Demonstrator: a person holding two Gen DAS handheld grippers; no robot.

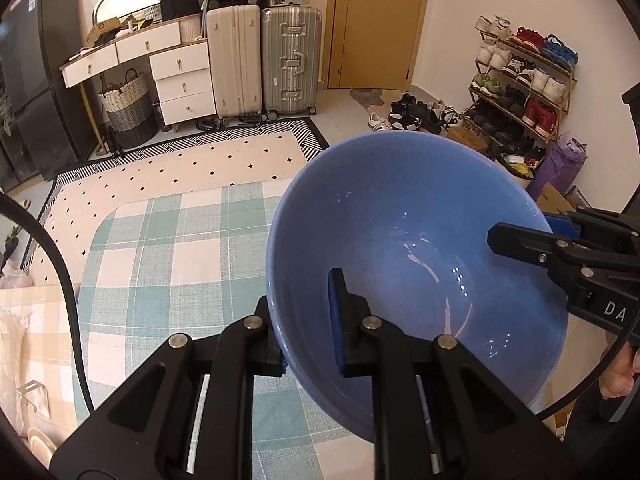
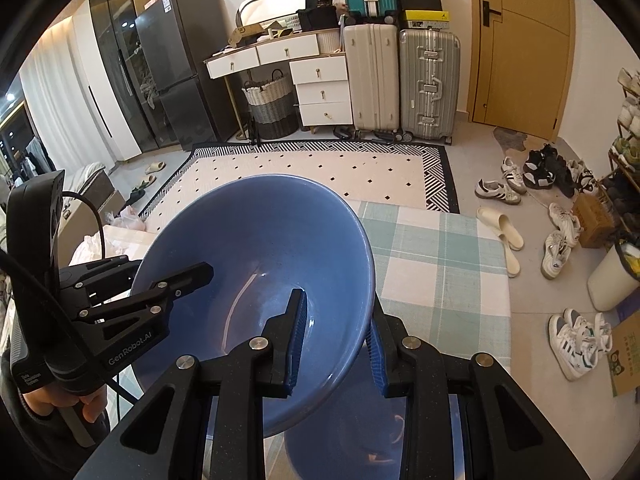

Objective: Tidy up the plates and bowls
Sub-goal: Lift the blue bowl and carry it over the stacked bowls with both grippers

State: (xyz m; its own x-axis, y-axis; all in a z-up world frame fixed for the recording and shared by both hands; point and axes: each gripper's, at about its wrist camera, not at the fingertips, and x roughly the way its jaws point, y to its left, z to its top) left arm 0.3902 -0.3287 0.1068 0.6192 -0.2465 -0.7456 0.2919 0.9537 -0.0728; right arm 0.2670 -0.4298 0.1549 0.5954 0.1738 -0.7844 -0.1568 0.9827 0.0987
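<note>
A large blue bowl (image 1: 400,240) hangs tilted above the table with its hollow facing the cameras. My left gripper (image 1: 308,332) is shut on its near-left rim, one pad inside the bowl and one outside. From the right edge of that view, my right gripper (image 1: 520,240) reaches over the opposite rim. In the right wrist view the blue bowl (image 2: 256,248) fills the centre. There my right gripper (image 2: 336,348) is shut on the rim and my left gripper (image 2: 180,280) clamps the far-left rim. A blue shape (image 2: 344,420) shows under the bowl; what it is I cannot tell.
The table wears a green and white checked cloth (image 1: 180,240); a cream plate edge (image 1: 40,444) shows at its lower left. Beyond lie a patterned rug (image 2: 320,168), suitcases (image 2: 400,80), white drawers, a shoe rack (image 1: 520,80) and loose shoes on the floor.
</note>
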